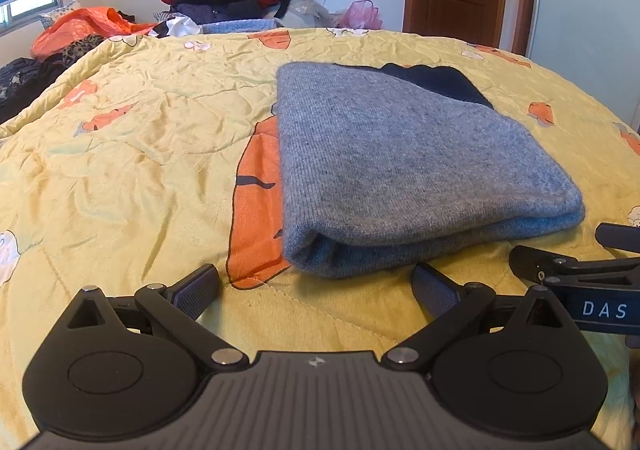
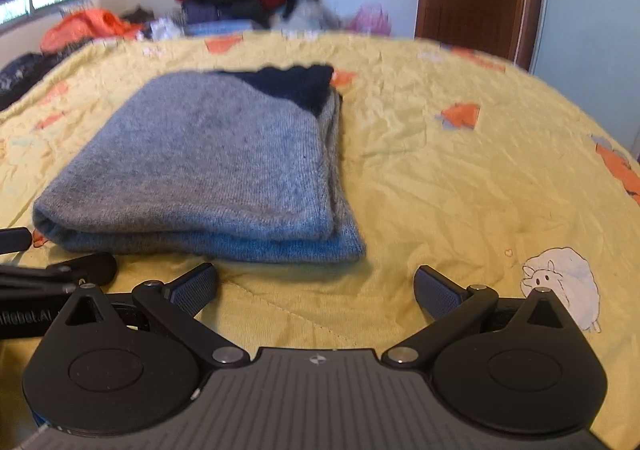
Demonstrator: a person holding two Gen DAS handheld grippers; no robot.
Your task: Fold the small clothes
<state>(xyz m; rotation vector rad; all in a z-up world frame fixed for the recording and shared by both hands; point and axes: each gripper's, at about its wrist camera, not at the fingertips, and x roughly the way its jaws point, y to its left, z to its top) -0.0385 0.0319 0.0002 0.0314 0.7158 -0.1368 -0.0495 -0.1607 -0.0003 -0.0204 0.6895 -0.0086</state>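
Together we hold both grippers low over the yellow quilt [image 1: 140, 154] on the bed. Our left gripper [image 1: 316, 290] has its fingers spread wide and holds nothing; its view shows the folded grey sweater [image 1: 400, 170] just ahead, to the right, its doubled edge nearest. Our right gripper [image 2: 316, 288] is spread and bare too; its blurrier view alone shows the sweater's stacked right edges and a printed sheep [image 2: 564, 282].

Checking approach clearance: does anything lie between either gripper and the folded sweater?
Nothing visible does. Only bare yellow quilt separates the open left gripper and open right gripper from the folded grey knit sweater.
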